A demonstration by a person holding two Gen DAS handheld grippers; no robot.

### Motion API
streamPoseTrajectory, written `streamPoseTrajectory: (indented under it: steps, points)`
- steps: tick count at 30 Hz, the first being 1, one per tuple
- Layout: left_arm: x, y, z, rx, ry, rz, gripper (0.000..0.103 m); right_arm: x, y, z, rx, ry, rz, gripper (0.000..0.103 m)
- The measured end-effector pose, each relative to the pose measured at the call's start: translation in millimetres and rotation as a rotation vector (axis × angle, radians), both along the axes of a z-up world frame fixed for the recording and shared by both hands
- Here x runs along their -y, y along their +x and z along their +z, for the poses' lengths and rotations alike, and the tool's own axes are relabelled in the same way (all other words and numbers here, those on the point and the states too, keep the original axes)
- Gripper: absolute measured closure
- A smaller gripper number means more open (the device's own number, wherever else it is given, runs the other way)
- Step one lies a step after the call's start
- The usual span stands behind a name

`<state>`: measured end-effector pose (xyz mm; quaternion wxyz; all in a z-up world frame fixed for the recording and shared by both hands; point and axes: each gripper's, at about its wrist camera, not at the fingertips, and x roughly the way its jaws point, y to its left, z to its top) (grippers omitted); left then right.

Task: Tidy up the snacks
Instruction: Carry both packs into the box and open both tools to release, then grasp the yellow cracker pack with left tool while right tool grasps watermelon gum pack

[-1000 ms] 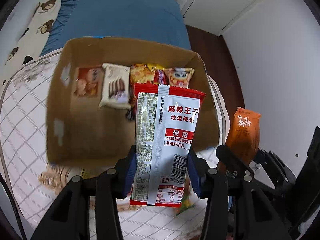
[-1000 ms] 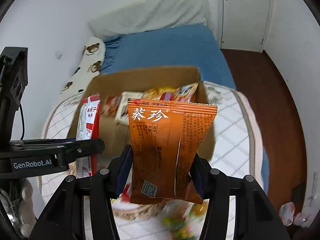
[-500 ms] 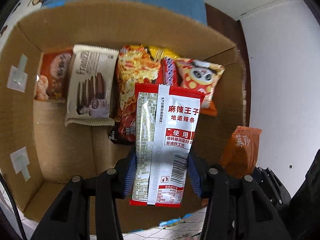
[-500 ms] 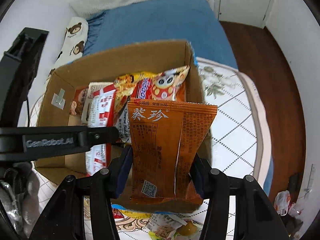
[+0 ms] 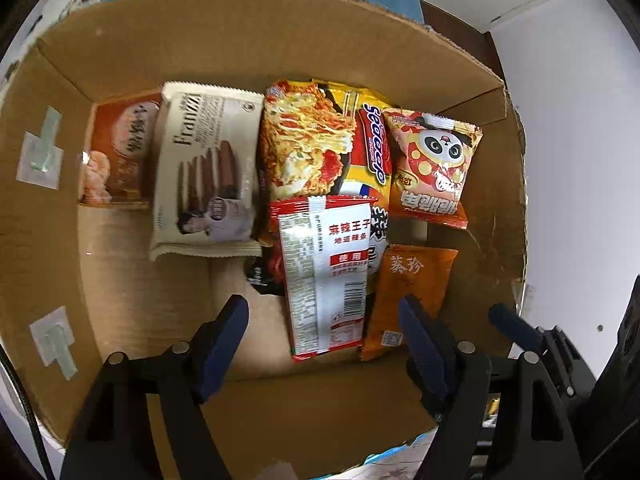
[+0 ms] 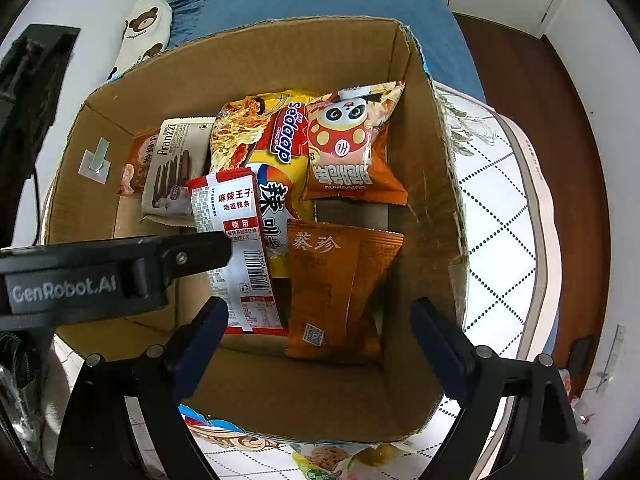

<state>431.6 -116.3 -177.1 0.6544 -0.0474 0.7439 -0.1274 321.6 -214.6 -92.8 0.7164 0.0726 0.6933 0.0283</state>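
A cardboard box (image 5: pixel 256 36) (image 6: pixel 432 184) holds several snack packs. The red-and-white spicy strip pack (image 5: pixel 326 276) (image 6: pixel 236 248) lies loose inside it, leaning on a yellow noodle pack (image 5: pixel 308 140) (image 6: pixel 276 136). Beside it on the right rests the orange pack (image 5: pixel 408 292) (image 6: pixel 336 288). My left gripper (image 5: pixel 324 332) hangs above the box with its jaws opening, pads off the red-and-white pack. My right gripper (image 6: pixel 318 332) also has its jaws opening, wide apart above the orange pack and not touching it.
A panda pack (image 5: pixel 434 164) (image 6: pixel 352 140), a cream wafer pack (image 5: pixel 208 172) and a brown pack (image 5: pixel 120 156) line the box's far side. Bare box floor (image 5: pixel 160 280) lies at the left. More snack packs (image 6: pixel 340 460) lie on the quilted mattress (image 6: pixel 504 216) outside.
Both grippers came down over the box and opened. The red-and-white pack and the orange pack dropped out of the jaws and now lie inside the box.
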Motion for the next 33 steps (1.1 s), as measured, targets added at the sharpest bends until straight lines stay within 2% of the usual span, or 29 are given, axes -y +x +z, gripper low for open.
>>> streamPoseTrajectory:
  steps: [3,9,16,23,33]
  points:
    - [-8,-8,13,0.047,0.016,-0.009,0.027,0,-3,3,0.013,-0.007,-0.017,0.009]
    - [-24,-33,46,0.210,0.095,-0.020,0.027,6,-18,19,0.071,-0.033,-0.036,0.009]
    - [-40,-63,73,0.329,0.126,-0.021,0.027,6,-38,43,0.150,-0.049,-0.047,0.009]
    - [-48,-97,95,0.441,0.139,-0.024,0.027,2,-64,79,0.258,-0.064,-0.044,0.009]
    - [-62,-152,141,0.611,0.155,-0.011,0.027,-18,-117,143,0.439,-0.092,-0.026,0.009]
